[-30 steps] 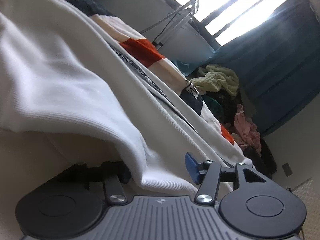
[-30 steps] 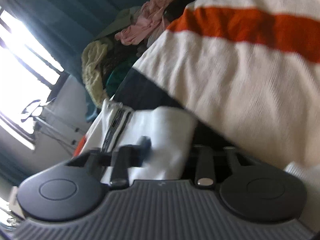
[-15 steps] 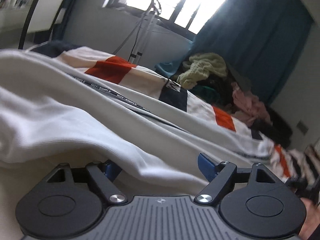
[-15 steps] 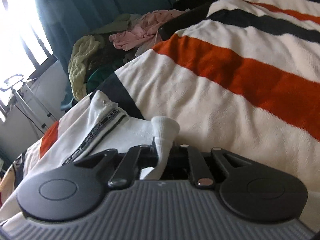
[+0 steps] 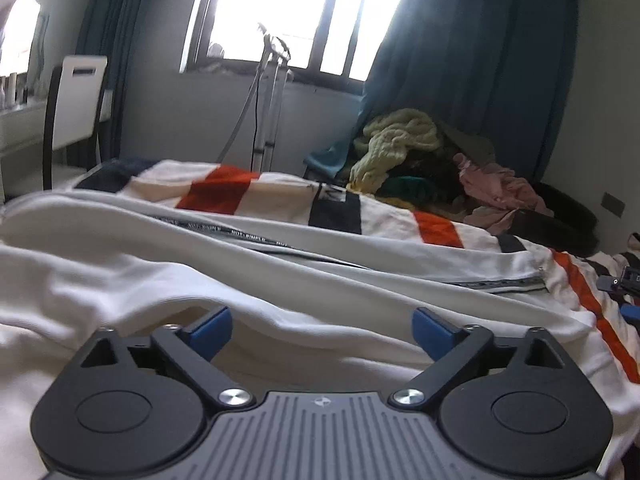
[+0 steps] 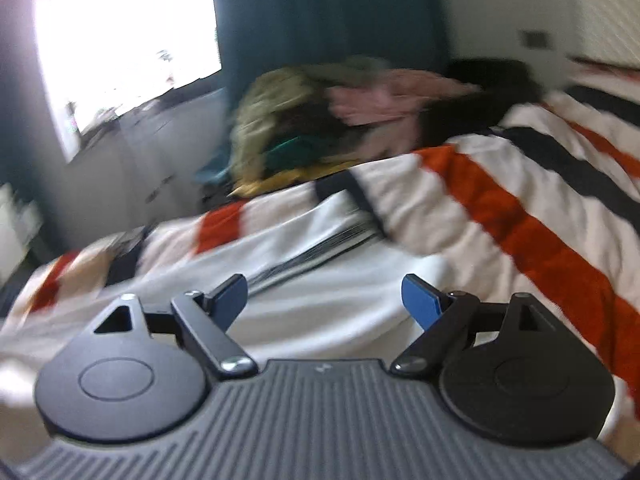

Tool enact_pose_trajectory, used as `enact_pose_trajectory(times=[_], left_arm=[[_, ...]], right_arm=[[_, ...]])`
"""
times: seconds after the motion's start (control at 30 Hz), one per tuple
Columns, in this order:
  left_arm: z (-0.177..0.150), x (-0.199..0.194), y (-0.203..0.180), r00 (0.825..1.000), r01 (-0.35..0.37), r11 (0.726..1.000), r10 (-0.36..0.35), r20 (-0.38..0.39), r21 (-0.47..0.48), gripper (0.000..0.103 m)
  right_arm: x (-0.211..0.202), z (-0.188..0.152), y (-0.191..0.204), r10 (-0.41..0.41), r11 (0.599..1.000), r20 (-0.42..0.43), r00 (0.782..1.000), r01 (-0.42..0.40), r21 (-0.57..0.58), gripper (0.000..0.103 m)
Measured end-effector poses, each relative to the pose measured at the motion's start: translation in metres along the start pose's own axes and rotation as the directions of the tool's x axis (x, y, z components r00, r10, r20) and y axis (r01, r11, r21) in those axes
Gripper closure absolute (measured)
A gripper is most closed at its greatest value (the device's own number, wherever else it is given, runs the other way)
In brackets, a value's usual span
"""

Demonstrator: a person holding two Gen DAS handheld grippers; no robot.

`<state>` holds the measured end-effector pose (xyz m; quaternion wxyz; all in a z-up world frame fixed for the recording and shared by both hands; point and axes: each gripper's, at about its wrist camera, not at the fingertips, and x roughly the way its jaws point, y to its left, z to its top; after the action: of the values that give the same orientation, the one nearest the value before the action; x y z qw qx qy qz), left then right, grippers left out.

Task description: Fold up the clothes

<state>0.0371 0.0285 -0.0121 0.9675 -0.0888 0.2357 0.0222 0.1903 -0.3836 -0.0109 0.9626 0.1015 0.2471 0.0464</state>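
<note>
A white garment with a dark lettered tape and a zip lies spread over the striped bedcover. My left gripper hovers just above its near folds; its jaws are opening, wide apart, with nothing pinched between the blue pads. In the blurred right wrist view the same white garment lies below my right gripper, whose jaws are opening too, with only loose cloth beneath them. The right gripper's tip shows at the far right edge of the left wrist view.
A heap of clothes, yellow-green, pink and dark, sits at the bed's far end by a blue curtain. A white chair and a metal stand are near the bright window. The bedcover has orange and dark stripes.
Both grippers let go of the white garment and opened wide. Both rose and rolled level, so the room now sits upright in each view. The cloth has dropped flat onto the bed.
</note>
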Motion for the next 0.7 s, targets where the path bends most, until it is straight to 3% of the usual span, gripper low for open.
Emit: enact_pose_trajectory(times=[0.07, 0.17, 0.27, 0.43, 0.7], left_arm=[[-0.004, -0.018, -0.003, 1.000, -0.004, 1.000, 0.004, 0.004, 0.008, 0.002], [-0.009, -0.045, -0.006, 1.000, 0.002, 1.000, -0.002, 0.013, 0.007, 0.001], [-0.014, -0.071, -0.008, 0.999, 0.008, 1.000, -0.008, 0.039, 0.015, 0.000], [-0.024, -0.088, -0.008, 0.999, 0.016, 1.000, -0.016, 0.035, -0.008, 0.000], [-0.029, -0.062, -0.010, 0.999, -0.002, 1.000, 0.002, -0.043, -0.012, 0.000]], right_arm=[[-0.027, -0.009, 0.020, 0.064, 0.995, -0.043, 0.997, -0.067, -0.080, 0.018], [-0.061, -0.020, 0.039, 0.143, 0.983, -0.079, 0.987, -0.151, -0.107, 0.018], [-0.082, -0.025, 0.054, 0.184, 0.968, -0.067, 0.981, -0.193, -0.161, 0.018], [-0.083, -0.027, 0.064, 0.155, 0.959, -0.040, 0.987, -0.160, -0.236, 0.018], [-0.071, -0.023, 0.050, 0.126, 0.977, -0.062, 0.990, -0.135, -0.162, 0.018]])
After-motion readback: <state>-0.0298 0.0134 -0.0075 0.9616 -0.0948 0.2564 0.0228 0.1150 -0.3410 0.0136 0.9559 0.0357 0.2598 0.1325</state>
